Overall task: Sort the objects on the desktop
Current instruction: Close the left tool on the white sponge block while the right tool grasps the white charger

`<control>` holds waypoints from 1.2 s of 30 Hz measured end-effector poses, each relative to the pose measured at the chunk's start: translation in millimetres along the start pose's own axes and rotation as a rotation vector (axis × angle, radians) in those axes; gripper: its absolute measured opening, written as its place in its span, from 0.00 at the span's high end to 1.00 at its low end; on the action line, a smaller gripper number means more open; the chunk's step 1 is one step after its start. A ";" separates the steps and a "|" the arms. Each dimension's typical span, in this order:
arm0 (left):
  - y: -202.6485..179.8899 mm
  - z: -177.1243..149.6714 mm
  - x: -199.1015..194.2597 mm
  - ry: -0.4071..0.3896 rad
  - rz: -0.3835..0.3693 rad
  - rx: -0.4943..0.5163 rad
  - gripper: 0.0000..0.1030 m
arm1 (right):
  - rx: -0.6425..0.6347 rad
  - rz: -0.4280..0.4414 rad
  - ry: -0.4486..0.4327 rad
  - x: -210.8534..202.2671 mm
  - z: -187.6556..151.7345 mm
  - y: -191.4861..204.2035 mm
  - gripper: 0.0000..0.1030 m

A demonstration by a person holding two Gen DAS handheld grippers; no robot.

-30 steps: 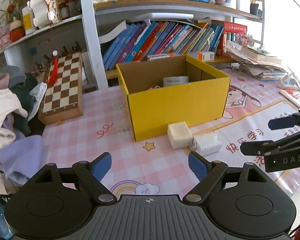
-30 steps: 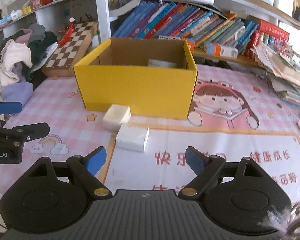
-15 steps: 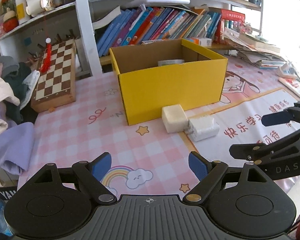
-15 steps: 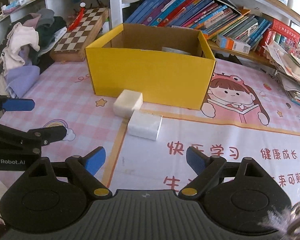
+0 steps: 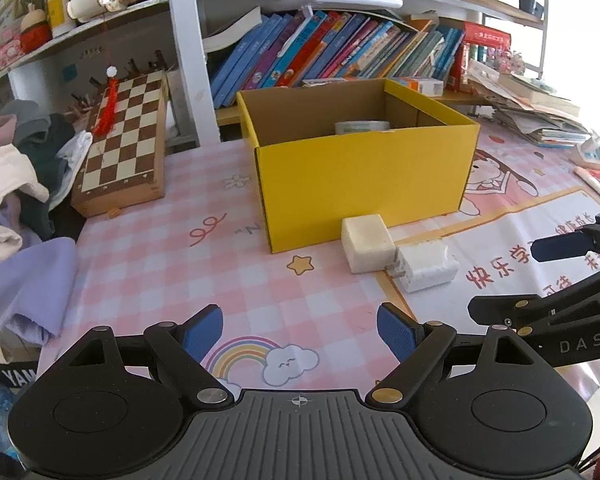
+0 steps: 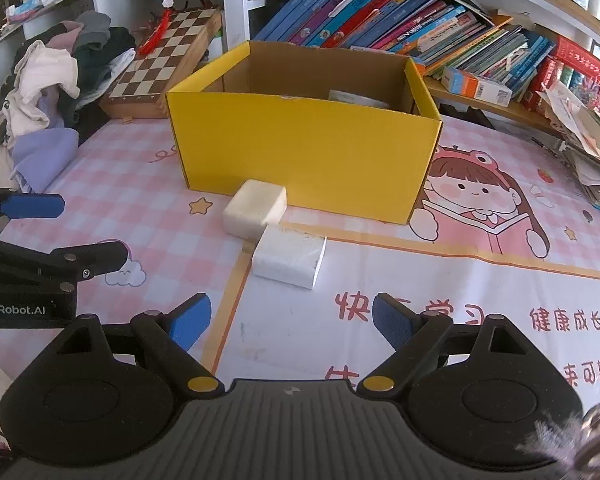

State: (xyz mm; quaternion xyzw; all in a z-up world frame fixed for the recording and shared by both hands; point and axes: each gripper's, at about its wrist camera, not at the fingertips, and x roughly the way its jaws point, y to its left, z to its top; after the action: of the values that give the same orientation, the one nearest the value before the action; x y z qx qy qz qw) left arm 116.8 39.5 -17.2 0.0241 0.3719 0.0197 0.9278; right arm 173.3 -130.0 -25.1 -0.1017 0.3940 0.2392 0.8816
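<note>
With both the left tool [image 5: 300,330] and right tool [image 6: 291,316] gaping empty, we judged it best to straddle the nearer white rectangular block [image 6: 289,257], lying before the yellow cardboard box [image 6: 304,148], squarely.

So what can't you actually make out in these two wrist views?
- Contents of the yellow box: its front wall hides all but one pale top, both views.
- Book spines: too small to read.
- Right view's lower right corner: blurred.
</note>
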 end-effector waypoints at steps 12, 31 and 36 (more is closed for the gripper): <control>-2.0 10.0 11.7 0.007 0.042 -0.028 0.16 | -0.028 0.035 0.029 20.3 14.1 -13.4 0.17; -5.3 19.6 28.5 0.047 0.140 -0.069 0.16 | -0.082 0.127 0.077 75.2 39.0 -25.9 0.17; -4.6 20.3 29.6 0.060 0.171 -0.072 0.16 | -0.104 0.156 0.104 92.0 42.1 -21.1 0.20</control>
State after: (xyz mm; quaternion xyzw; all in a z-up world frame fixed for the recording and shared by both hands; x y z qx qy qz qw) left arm 152.4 35.9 -23.2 0.0218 0.3953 0.1129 0.9113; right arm 264.0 -101.4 -65.5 -0.1289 0.4328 0.3215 0.8323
